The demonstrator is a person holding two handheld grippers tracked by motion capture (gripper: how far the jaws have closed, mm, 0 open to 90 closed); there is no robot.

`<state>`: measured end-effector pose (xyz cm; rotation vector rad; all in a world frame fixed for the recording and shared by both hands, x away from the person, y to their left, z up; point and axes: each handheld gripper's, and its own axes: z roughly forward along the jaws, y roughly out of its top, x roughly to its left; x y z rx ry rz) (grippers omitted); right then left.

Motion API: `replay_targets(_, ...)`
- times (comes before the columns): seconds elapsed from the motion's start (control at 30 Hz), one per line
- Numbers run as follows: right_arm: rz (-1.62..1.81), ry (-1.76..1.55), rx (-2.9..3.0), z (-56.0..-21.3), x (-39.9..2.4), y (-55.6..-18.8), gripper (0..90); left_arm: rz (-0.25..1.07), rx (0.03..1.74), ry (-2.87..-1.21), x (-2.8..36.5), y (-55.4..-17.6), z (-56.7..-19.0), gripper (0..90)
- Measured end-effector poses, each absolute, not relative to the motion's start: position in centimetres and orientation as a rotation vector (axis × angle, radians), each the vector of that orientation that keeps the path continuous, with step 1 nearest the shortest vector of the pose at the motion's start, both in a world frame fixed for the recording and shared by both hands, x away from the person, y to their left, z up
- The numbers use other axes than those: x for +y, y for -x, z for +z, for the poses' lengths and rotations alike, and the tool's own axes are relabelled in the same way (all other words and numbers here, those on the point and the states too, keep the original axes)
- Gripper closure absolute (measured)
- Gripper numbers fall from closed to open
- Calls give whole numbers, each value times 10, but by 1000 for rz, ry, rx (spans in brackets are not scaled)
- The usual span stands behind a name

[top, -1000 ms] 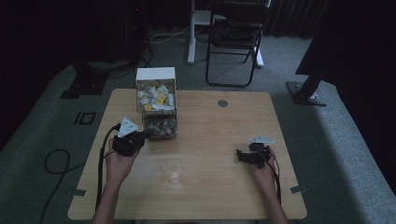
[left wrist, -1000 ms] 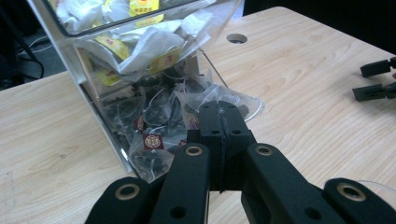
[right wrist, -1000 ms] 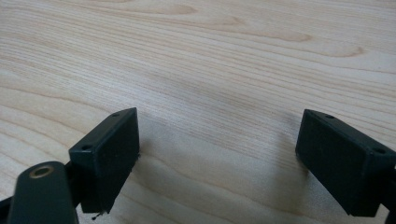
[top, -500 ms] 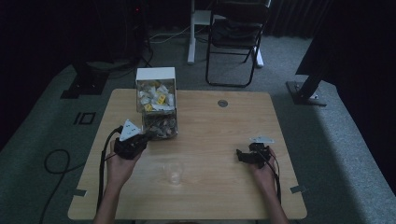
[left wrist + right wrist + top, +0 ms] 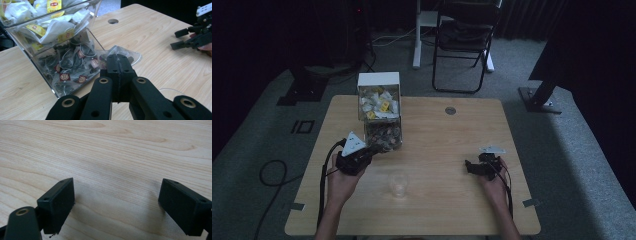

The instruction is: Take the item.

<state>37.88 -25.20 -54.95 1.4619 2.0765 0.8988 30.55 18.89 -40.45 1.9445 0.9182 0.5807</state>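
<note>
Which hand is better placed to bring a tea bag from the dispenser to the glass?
Left. The left gripper is shut on a tea bag at the dispenser mouth, beside the glass. The right gripper rests open, apart.

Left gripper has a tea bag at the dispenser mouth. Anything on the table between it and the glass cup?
Nothing visible. The left gripper jaws are shut on the tea bag by the dispenser; bare table lies between there and the glass cup.
</note>
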Motion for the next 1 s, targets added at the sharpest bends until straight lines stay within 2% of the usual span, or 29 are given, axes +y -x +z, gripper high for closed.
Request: replay_targets(1.0,898,-1461,2077,-550,-252,-379,133,520,860,-1965,179,-282,-407,900)
